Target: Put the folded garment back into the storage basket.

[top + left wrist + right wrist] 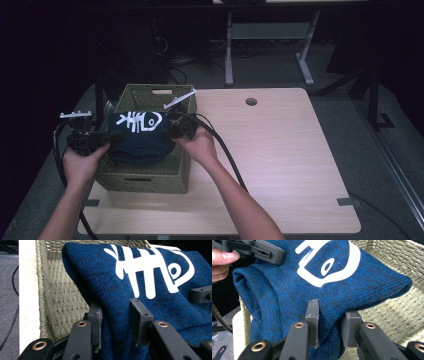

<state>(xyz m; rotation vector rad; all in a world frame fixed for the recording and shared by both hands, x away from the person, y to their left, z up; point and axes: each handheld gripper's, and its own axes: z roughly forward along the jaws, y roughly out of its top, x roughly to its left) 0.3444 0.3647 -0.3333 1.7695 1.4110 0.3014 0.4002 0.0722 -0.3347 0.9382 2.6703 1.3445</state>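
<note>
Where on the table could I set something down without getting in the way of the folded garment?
The tabletop is bare right of the woven basket, out to its far edge and round hole. It is crowded at the basket, where both grippers clamp the blue sweater over it.

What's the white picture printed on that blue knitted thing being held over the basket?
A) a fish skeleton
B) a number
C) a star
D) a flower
A: the blue sweater, pinched by the left claw and right claw over the woven basket, bears a white fish skeleton.
</note>
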